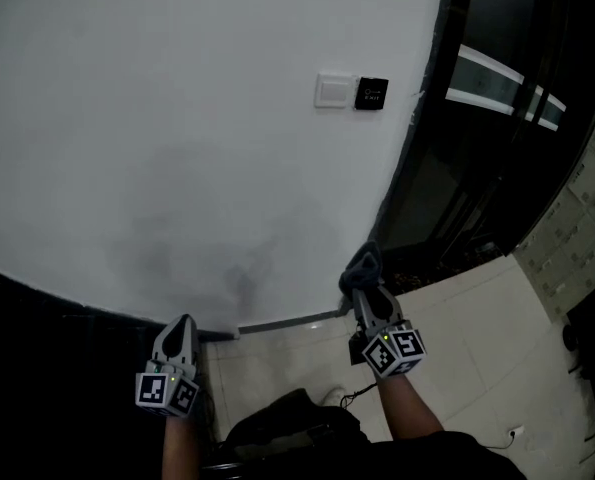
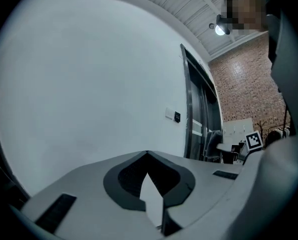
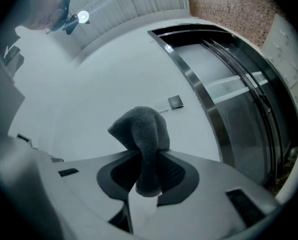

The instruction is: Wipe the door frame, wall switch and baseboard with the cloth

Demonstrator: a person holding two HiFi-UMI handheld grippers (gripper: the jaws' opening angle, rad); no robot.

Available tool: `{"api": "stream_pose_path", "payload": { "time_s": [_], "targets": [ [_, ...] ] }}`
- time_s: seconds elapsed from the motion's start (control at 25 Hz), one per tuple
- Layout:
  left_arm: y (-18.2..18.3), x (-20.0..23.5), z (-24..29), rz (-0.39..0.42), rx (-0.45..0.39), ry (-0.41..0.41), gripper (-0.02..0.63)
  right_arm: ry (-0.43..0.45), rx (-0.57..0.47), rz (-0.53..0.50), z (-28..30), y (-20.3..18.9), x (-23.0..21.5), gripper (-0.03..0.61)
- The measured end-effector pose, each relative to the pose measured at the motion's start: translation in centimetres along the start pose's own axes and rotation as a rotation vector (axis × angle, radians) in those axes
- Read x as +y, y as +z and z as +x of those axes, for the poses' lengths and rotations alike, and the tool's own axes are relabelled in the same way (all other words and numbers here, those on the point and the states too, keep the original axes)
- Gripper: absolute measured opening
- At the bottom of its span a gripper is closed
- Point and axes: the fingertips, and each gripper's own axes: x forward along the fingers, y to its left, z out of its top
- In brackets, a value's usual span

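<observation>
right gripper around 1 cloth

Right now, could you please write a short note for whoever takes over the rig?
Left gripper: shut, empty, low by the wall.
Right gripper: shut on the cloth, low at the foot of the door frame, close to the baseboard.
Switch: higher on the wall, left of the frame.
Done: nothing shows as wiped; cannot tell.
Left: treat frame, switch and baseboard as all still due.
</observation>
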Motion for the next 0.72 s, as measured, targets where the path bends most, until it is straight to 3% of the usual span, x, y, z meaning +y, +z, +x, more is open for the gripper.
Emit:
{"api": "stream_pose_path", "payload": {
  "time_s": [0.2, 0.48, 0.72],
  "targets": [
    [0.0, 1.8, -1.1, -0.017, -0.002, 0.055, -0.009, 0.0, 0.015, -0.004, 0.3, -0.5, 0.1, 0.084],
    [1.2, 2.9, -2.5, -0.004, -0.011, 0.066, -0.009, -0.021, 0.021, 0.05, 1.2, -2.4, 0.4, 0.084],
    [0.7, 4.6, -4.1, -0.068, -0.017, 0.126, -0.009, -0.03, 0.028, 0.107, 1.5, -3.8, 0.8, 0.084]
  ]
}}
